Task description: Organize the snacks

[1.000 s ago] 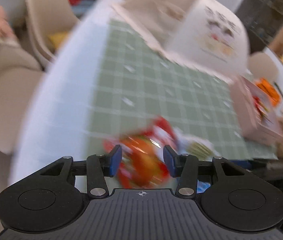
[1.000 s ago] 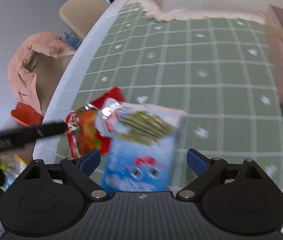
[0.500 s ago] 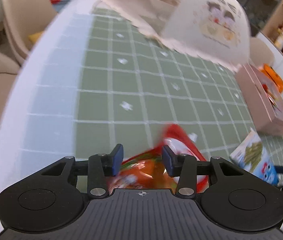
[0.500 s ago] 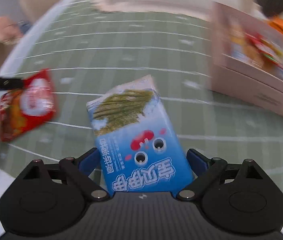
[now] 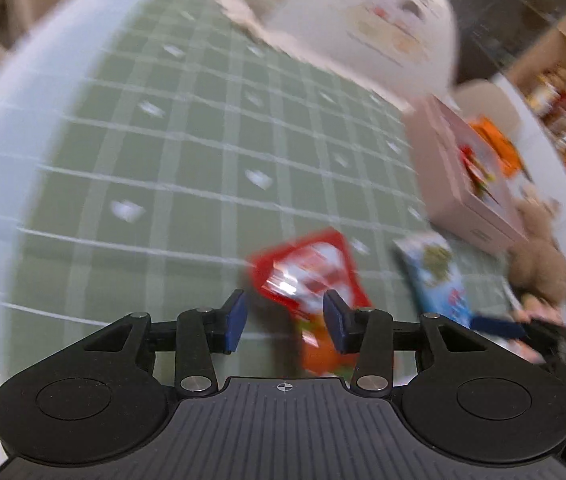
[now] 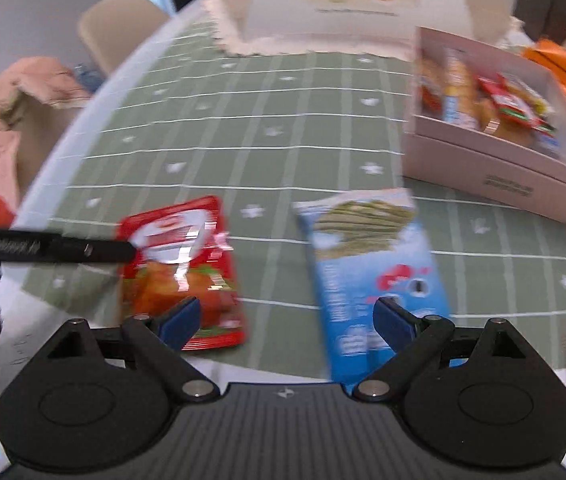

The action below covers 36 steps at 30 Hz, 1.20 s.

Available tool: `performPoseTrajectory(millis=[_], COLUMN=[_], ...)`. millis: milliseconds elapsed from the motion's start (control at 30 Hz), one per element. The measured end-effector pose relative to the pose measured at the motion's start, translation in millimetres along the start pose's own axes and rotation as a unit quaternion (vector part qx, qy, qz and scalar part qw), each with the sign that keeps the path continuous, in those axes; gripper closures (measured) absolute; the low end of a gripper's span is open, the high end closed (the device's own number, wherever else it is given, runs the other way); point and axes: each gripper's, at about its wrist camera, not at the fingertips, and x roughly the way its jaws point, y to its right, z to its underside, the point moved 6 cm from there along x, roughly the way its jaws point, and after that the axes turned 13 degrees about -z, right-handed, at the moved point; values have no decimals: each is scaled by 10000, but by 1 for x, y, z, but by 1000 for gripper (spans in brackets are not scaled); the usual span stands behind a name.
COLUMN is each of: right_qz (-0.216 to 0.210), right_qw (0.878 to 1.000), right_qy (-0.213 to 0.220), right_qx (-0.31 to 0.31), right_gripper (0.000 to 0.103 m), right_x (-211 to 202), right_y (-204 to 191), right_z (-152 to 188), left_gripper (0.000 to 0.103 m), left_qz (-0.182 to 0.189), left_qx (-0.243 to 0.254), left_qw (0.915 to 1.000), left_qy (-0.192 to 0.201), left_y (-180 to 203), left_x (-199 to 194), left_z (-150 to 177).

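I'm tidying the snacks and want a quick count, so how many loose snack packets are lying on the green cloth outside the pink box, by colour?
Red packet: 1
Blue packet: 1
Total: 2 loose packets, flat on the green cloth, apart from each other. The pink box holds more snacks, too blurred to count.

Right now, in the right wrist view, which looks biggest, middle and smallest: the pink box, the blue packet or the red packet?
1. pink box, though farthest away
2. blue packet
3. red packet, close to the blue one; nearness makes this unsure
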Motion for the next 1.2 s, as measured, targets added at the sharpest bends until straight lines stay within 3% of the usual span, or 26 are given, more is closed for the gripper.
performPoseTrajectory(millis=[200, 333, 467, 600, 667, 700, 733, 867, 933, 1000, 1033, 1067, 1133, 1200], right_qz=[-322, -329, -19, -180, -370, -338, -379, -345, -303, 14, 151, 243, 454, 820], right_qw=[9990, 9987, 9968, 9945, 9943, 9950, 9953, 9962, 9967, 9968, 9967, 9968, 9963, 9934], right_qy=[-208, -377, -353, -416, -376, -346, -240, 87, 224, 369, 371, 352, 483, 691], right_qx=[-230, -56, -724, -945, -930, -874, -860, -795, -722, -702, -704, -679, -547, -397], right_gripper=[10, 7, 6, 27, 53, 54, 75, 85, 85, 83, 77, 58, 31, 30], right_x=[49, 84, 92, 77, 61, 52, 42, 6, -9, -22, -27, -29, -39, -50], right_y=[-44, -55, -61, -54, -48, -42, -37, -13, 2, 23, 35, 45, 67, 90], right_z=[-16, -22, -18, -14, -16, -16, -17, -23, -28, -31, -31, -31, -27, -21], left_gripper=[57, 57, 57, 57, 57, 57, 57, 57, 57, 57, 57, 57, 57, 57], left_qz=[-894, -989, -919, -755, -636, -589, -551, -173, 50, 26, -5, -12, 72, 338], left_qx=[-170, -178, -164, -137, -127, -124, -113, -228, -252, -116, -86, -86, -58, 45], left_qw=[9949, 9936, 9939, 9956, 9967, 9971, 9973, 9984, 9990, 9996, 9996, 9997, 9998, 9994], left_qy=[440, 525, 586, 541, 483, 465, 469, 485, 367, 270, 252, 238, 201, 115], left_y=[-28, -31, -24, -11, -3, 2, 8, 38, 50, 56, 58, 59, 65, 80], left_x=[-24, -42, -52, -52, -52, -52, -53, -47, -42, -36, -34, -33, -32, -32], left_z=[-13, -11, -7, 1, 7, 10, 14, 31, 40, 43, 43, 41, 36, 30])
